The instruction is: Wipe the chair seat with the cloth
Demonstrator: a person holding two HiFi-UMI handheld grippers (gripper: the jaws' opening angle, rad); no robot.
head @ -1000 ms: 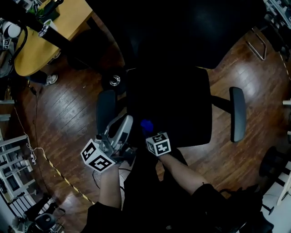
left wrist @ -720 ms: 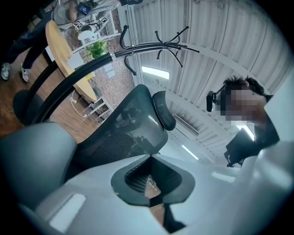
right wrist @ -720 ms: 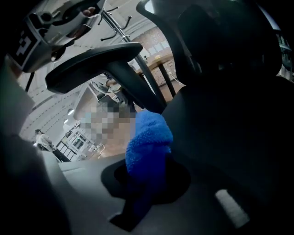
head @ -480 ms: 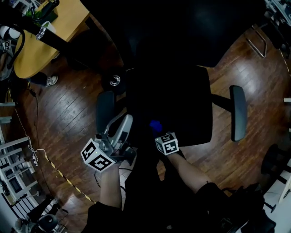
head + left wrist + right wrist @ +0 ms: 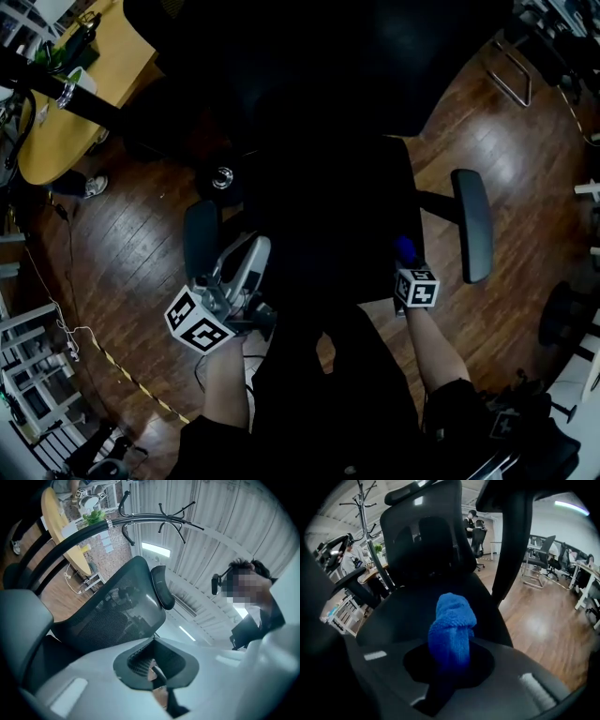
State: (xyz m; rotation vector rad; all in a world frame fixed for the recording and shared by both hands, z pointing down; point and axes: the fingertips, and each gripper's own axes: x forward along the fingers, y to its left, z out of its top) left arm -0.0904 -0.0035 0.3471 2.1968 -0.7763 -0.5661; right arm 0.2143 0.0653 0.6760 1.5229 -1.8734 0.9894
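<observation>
Bunched blue cloth [image 5: 452, 630] slid rightward.

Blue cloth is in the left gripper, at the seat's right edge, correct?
Not quite. The blue cloth is in the right gripper, not the left. The right gripper view shows it clamped between that gripper's jaws. It is at the seat's right edge, as you said.

We see the blue, fluffy cloth [image 5: 452, 630] bunched into an upright wad at the right edge of the black chair seat [image 5: 328, 216], near its front corner.
</observation>
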